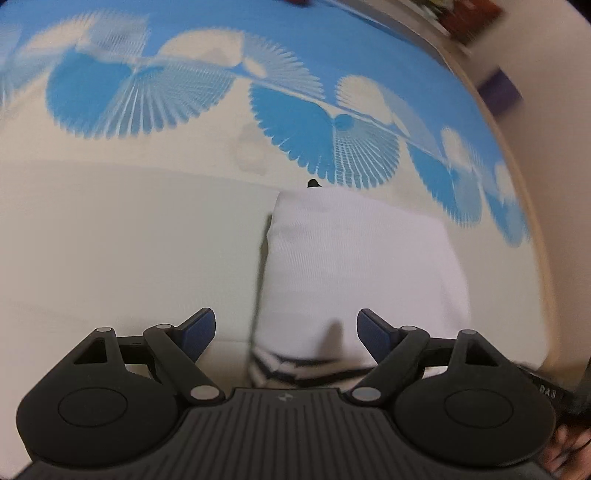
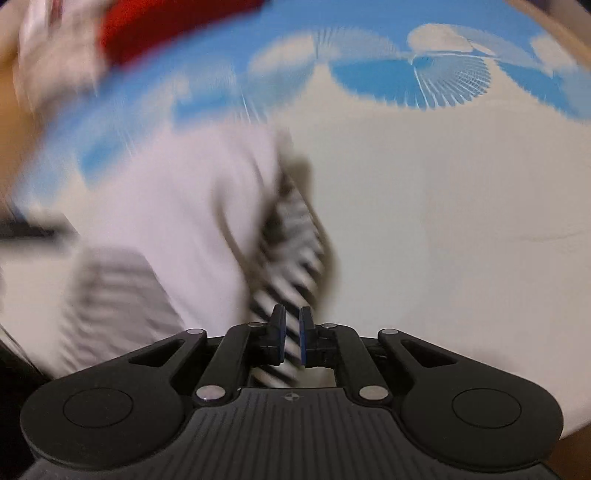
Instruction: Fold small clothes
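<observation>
The white garment (image 1: 354,266) with its striped band (image 2: 291,258) looks light, soft and floppy, so it is best pinched at a hem or corner. In the right wrist view it fills the blurred left-centre, where the right gripper (image 2: 291,339) is nearly closed on the striped edge. The left gripper (image 1: 286,332) hangs wide open, holding nothing (cloth beneath it). Blue-and-cream patterned sheet (image 1: 129,240) underneath; something red (image 2: 166,26) sits upper left.

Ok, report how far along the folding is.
Done: the white garment already lies doubled on the cloth, striped hem nearest the open left claw. In hand: the right claw is shut on a striped edge, mid-motion and blurred. Left: finishing that fold; the red item looks untouched.
</observation>
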Tool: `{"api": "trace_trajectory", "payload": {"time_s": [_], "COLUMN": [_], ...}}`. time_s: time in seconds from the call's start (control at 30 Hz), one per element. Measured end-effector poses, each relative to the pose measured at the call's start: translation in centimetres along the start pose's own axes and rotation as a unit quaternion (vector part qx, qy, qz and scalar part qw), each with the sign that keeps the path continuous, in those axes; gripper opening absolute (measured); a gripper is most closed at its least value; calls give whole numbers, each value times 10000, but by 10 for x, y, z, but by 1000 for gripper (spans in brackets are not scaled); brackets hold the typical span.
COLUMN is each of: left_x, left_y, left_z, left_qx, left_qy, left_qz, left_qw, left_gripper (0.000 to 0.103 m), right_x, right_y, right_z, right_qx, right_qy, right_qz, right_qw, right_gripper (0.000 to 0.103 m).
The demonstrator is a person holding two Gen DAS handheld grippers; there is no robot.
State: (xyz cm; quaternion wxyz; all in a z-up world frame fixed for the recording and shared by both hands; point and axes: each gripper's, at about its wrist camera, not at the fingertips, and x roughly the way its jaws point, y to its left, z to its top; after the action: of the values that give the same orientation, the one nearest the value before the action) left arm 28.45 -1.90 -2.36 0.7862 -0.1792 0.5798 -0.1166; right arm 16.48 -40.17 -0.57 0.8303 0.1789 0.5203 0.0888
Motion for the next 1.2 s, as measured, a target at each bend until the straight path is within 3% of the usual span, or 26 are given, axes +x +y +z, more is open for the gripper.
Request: {"api": "trace_trajectory", "payload": {"time_s": [0.03,0.07,0.1,0.2,0.3,0.4,0.43,0.5,0.53,0.57,0.63,0.73,0.83,0.97,1.03,1.1,1.13,1.2], "left_x": [7,13,20,43,67,84,88,92,92,91,83,62,37,2,-14,-32,-38,-44], "left_y": [3,5,6,9,22,28,30,30,28,25,19,9,4,20,30,42,48,61], "left_z": [2,5,5,6,11,12,12,12,12,13,15,19,27,42,52,59,61,63], "left_qx": [-222,-356,-448,-638,-989,-1158,-1218,-1275,-1233,-1172,-1044,-744,-385,-306,-296,-293,-280,-316], "left_qy": [82,159,233,430,548,593,609,619,584,535,444,222,-140,-683,-972,-1484,-1652,-1510], "left_qz": [-109,-164,-183,-157,-433,-637,-688,-777,-789,-791,-787,-802,-694,-473,-231,234,310,85], "left_qw": [9997,9991,9986,9969,9926,9894,9883,9869,9875,9885,9904,9937,9967,9961,9946,9882,9854,9880], "left_gripper": [88,88,88,89,91,91,91,90,85,80,54,37,35,35,45,56,61,62], "right_x": [0,4,11,40,68,77,80,82,80,79,75,68,69,80,88,97,101,117], "right_y": [-1,-2,-3,-7,-9,-11,-13,-14,-15,-10,1,13,24,47,64,83,91,109], "right_z": [5,9,12,15,9,16,17,16,14,12,10,11,18,31,39,47,50,56], "right_qx": [315,571,799,1111,1089,1161,1210,1305,1341,1346,1157,1079,1003,836,760,632,563,314], "right_qy": [-249,-380,-384,1,550,602,601,565,518,453,299,108,-67,-287,-416,-545,-577,-438], "right_qz": [67,108,203,430,31,89,125,261,357,382,326,375,445,673,835,977,1005,847], "right_qw": [9992,9976,9959,9929,9925,9914,9908,9895,9890,9891,9923,9934,9939,9938,9927,9917,9917,9949], "right_gripper": [52,71,76,77,77,78,76,61,43,33,22,16,14,11,11,10,10,10]}}
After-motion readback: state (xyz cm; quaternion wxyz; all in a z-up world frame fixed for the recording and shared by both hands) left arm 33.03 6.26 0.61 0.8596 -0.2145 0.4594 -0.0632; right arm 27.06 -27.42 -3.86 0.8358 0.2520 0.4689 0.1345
